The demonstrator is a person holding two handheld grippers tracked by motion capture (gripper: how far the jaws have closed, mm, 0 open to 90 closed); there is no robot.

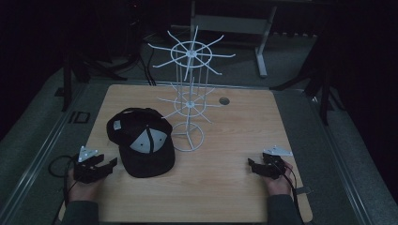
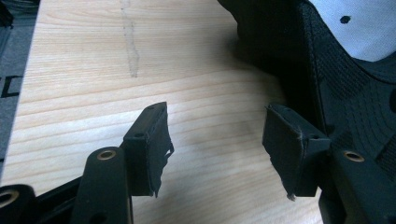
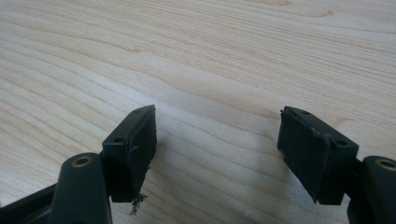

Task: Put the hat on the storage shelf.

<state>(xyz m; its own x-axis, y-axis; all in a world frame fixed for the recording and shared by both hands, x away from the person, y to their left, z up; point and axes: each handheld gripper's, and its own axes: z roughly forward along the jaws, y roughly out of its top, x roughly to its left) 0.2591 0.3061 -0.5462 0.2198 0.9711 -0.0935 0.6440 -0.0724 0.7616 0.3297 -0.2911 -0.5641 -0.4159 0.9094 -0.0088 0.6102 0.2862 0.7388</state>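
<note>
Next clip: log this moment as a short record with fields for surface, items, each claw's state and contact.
surface: wooden table
items: black cap with a grey front panel, lying left of centre; white wire rack upright just beside it
left claw: open, nothing between the jaws, close beside the cap's left edge
right claw: open, nothing between the jaws, over bare wood at the table's right
contact: neither claw grips the cap; whether the left one brushes it cannot be told
rack hooks: none bears anything
</note>
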